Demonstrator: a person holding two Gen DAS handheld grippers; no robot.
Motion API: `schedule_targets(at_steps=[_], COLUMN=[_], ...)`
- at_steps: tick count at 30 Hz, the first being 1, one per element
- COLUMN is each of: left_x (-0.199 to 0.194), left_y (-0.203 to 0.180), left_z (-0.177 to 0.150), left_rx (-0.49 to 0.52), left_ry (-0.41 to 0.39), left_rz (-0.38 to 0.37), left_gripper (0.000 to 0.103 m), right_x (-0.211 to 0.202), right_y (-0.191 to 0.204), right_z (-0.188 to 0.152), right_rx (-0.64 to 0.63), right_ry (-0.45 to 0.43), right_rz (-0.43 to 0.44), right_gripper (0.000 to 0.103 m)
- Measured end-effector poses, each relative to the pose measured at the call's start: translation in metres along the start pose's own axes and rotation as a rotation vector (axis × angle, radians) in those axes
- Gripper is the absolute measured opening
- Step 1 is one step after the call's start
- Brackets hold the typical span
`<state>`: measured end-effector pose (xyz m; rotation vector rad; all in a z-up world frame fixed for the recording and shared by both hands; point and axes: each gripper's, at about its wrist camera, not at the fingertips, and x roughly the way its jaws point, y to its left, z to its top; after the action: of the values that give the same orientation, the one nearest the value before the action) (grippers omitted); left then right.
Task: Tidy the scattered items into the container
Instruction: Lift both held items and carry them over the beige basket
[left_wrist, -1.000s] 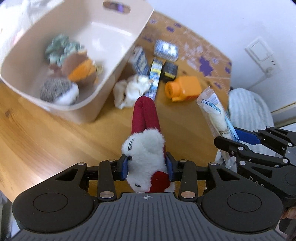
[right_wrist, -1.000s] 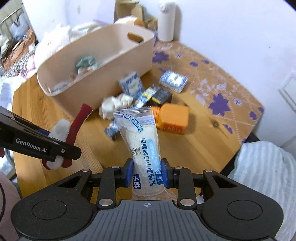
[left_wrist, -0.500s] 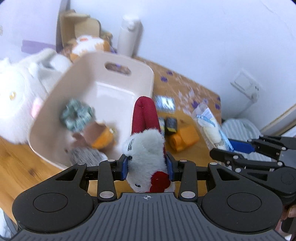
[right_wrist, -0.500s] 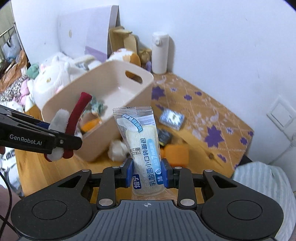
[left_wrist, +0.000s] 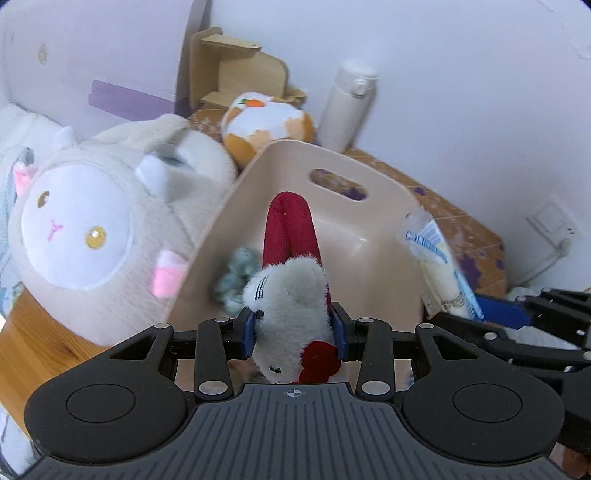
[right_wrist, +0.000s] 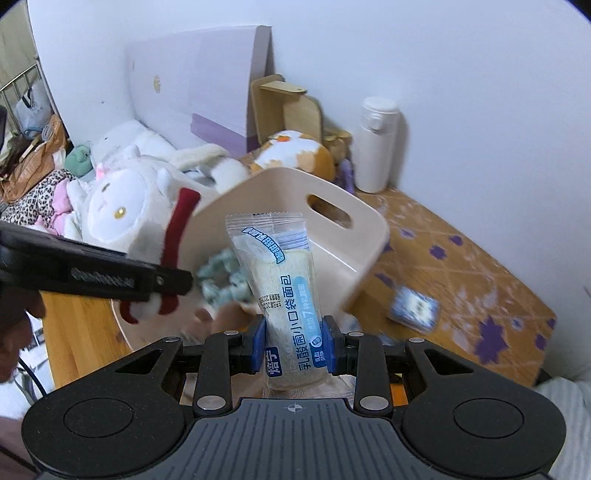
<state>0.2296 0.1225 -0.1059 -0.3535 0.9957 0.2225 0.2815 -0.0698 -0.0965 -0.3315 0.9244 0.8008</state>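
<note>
You carried both loads to the bin (left_wrist: 373, 225) at frame centre: left gripper (left_wrist: 294, 334) pinching the plush (left_wrist: 291, 310), right gripper (right_wrist: 295, 341) pinching the bread pack (right_wrist: 284, 295). Next, release both inside.

A home bedroom (lived-in): plush toys (left_wrist: 96, 225) beside a wooden table (right_wrist: 461, 266).

Two tongs, one beige bin (right_wrist: 354, 236), one bread packet (right_wrist: 288, 291), three plush toys, one white bottle (right_wrist: 378, 144).
</note>
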Motion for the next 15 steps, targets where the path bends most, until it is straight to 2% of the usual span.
schedule_targets(at_steps=[7,15], left_x=[0.024,0.050], left_y=[0.023,0.029], left_z=[0.015,0.019], left_rx=[0.001,0.046], left_ry=[0.025,0.083], left_rz=[0.014,0.007], left_gripper=[0.041,0.041], right_x=[0.035,0.069], right_y=[0.019,0.030], right_z=[0.023,0.028], right_rx=[0.009,0.021], right_ry=[0.045,0.121], right_rz=[-0.008,-0.025], right_gripper=[0.029,0.030])
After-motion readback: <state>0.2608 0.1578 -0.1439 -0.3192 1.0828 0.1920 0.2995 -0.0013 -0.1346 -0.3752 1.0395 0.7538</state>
